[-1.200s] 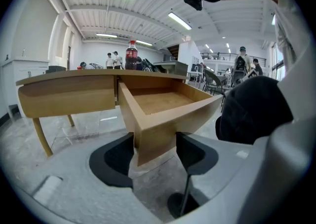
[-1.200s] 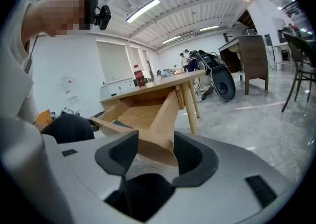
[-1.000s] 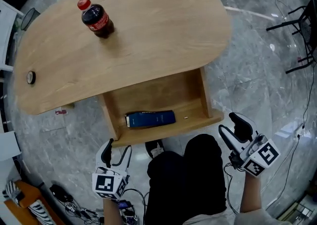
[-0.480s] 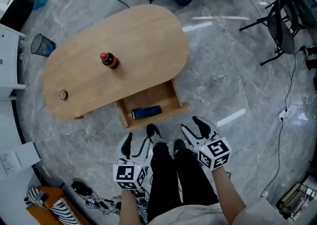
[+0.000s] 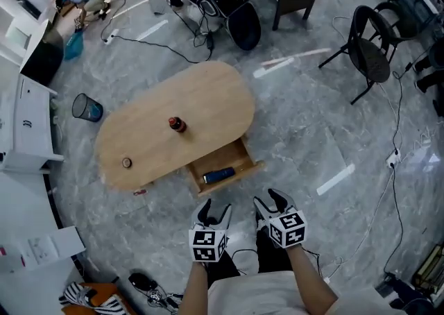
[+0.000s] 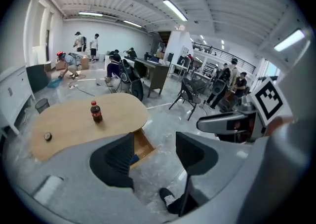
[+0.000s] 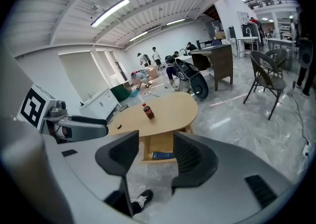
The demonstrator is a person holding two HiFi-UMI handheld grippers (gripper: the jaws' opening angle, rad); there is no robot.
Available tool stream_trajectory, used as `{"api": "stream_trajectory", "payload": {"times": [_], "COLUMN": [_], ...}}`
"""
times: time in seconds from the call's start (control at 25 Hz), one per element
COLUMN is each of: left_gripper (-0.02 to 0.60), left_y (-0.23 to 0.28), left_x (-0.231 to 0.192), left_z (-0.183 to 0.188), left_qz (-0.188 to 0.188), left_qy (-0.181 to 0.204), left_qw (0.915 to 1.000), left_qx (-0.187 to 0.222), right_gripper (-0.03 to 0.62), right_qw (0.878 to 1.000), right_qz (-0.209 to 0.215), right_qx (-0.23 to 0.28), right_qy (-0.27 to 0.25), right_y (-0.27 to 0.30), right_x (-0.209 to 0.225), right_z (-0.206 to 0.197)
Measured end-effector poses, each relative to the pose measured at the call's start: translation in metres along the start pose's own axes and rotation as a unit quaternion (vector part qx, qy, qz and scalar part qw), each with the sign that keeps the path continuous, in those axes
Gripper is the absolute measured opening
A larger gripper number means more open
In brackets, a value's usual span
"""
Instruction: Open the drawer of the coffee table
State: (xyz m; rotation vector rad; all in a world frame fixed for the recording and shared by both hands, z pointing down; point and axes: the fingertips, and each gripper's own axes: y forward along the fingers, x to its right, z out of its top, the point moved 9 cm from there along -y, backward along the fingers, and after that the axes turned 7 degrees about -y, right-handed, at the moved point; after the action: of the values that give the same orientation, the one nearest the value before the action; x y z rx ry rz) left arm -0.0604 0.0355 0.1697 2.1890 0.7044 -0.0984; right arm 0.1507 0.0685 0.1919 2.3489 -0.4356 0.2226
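Currently: drawer stands pulled out at frame centre, beneath coffee table; our left gripper and right gripper, lower centre, both spread, empty. Risk, we judge: careless step knocking drawer shut.

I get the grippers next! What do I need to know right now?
Left gripper: open, nothing between its jaws.
Right gripper: open, nothing between its jaws.
Both are held over the floor, well apart from the coffee table.
Drawer: pulled out on the side facing you, with a flat dark blue thing inside.
On the tabletop: a cola bottle standing upright and a small round thing near the left end.
Done: the drawer is open.
Left: nothing more, it seems.
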Motion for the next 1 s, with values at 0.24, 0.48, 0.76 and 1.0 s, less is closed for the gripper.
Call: {"api": "stream_trajectory", "payload": {"times": [0.24, 0.48, 0.76, 1.0], "left_gripper": [0.270, 0.270, 0.270, 0.258], "left_y": [-0.026, -0.073, -0.111, -0.124], "left_x": [-0.001, -0.031, -0.061, -0.076], "left_z": [0.025, 0.012, -0.007, -0.031], "left_qz": [-0.048, -0.074, -0.095, -0.103], "left_qy": [0.094, 0.107, 0.126, 0.139], "left_qw": [0.9943, 0.9914, 0.9873, 0.9844], "left_qx": [-0.013, -0.012, -0.018, -0.030], "right_gripper": [0.216, 0.212, 0.207, 0.197], "right_qw": [0.996, 0.984, 0.979, 0.982], "right_qz": [-0.043, -0.105, -0.150, -0.156], "right_qx": [0.023, 0.066, 0.078, 0.066], "right_qy": [0.077, 0.126, 0.117, 0.084], "right_y": [-0.005, -0.020, -0.019, -0.017], "right_x": [-0.045, -0.118, -0.180, -0.213], "right_z": [-0.010, -0.024, -0.037, -0.042]}}
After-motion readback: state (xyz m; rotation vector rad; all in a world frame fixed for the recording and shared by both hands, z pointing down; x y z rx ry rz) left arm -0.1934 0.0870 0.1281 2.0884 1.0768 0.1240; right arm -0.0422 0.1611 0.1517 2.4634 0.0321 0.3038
